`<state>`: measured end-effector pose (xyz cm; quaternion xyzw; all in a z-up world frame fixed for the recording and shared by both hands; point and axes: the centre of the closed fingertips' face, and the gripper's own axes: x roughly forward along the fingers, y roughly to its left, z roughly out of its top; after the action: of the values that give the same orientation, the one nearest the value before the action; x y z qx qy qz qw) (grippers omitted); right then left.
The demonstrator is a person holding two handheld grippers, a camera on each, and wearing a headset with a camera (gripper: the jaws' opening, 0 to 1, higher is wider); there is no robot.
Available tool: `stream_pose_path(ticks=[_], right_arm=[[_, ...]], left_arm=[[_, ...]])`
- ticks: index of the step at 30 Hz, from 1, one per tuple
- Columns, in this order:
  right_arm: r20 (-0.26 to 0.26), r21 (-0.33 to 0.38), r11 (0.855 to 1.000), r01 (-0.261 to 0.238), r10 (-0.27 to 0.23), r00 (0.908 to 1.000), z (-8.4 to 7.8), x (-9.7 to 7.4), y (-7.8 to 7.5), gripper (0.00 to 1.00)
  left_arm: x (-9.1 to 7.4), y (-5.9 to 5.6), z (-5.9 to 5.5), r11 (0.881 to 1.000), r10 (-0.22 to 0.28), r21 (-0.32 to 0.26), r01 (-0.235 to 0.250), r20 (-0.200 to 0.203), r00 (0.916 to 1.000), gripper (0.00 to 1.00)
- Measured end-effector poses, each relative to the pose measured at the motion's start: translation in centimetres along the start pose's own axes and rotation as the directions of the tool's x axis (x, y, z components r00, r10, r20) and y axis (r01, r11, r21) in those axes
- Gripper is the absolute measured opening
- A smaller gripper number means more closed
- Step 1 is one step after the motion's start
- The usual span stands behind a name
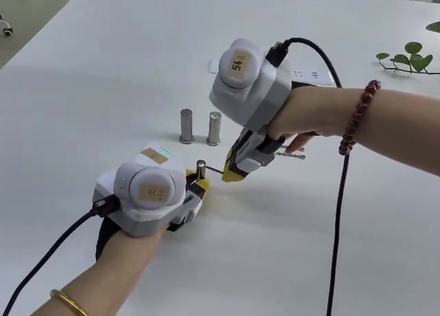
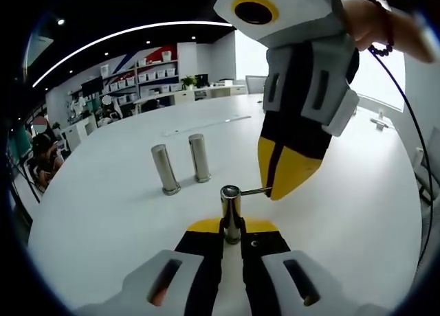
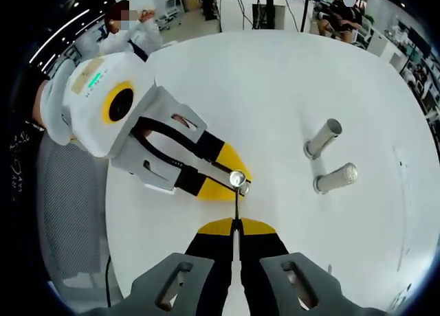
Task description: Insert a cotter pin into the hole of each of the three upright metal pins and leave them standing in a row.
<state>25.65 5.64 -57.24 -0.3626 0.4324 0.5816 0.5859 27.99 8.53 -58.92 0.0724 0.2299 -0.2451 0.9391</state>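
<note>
My left gripper (image 2: 232, 227) is shut on a steel pin (image 2: 230, 207), holding it upright on the white table (image 1: 103, 69). My right gripper (image 3: 235, 223) is shut on a thin cotter pin (image 3: 236, 205). The cotter pin's tip meets the side of the held pin's top (image 3: 238, 178); I cannot tell whether it is in the hole. In the head view the cotter pin (image 1: 214, 169) bridges the held pin (image 1: 201, 169) and the right gripper (image 1: 232, 173). Two more steel pins (image 1: 186, 126) (image 1: 214, 128) stand side by side just behind.
Loose cotter pins (image 1: 293, 153) lie under the right hand. A white flat item (image 1: 306, 75) and a plant sprig (image 1: 408, 59) sit toward the table's far right. Black cables (image 1: 337, 220) trail from both grippers. Open tabletop lies left and far.
</note>
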Motion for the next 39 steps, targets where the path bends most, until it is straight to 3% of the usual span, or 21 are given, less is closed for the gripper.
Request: stream_pose_path(ticks=[15, 21, 34, 39], right_arm=[[-0.041, -0.070, 0.997, 0.024, -0.027, 0.9988, 0.4, -0.1, -0.5, 0.00], [0.000, -0.062, 0.998, 0.015, -0.015, 0.9999, 1.0, -0.5, -0.7, 0.00], [0.026, -0.098, 0.995, 0.029, -0.026, 0.9993, 1.9, 0.0, -0.8, 0.00], [0.065, -0.071, 0.997, 0.029, -0.025, 0.9976, 2.3, -0.1, -0.9, 0.00]], left_arm=[[0.0, 0.0, 0.0, 1.000, 0.006, 0.007, -0.006, 0.001, 1.0000, 0.06], [0.1, 0.0, 0.1, 1.000, 0.011, 0.007, -0.011, 0.001, 0.9999, 0.06], [0.2, -0.1, 0.1, 1.000, 0.013, 0.001, -0.013, 0.001, 0.9999, 0.06], [0.2, -0.1, 0.1, 1.000, 0.019, 0.003, -0.019, 0.003, 0.9998, 0.06]])
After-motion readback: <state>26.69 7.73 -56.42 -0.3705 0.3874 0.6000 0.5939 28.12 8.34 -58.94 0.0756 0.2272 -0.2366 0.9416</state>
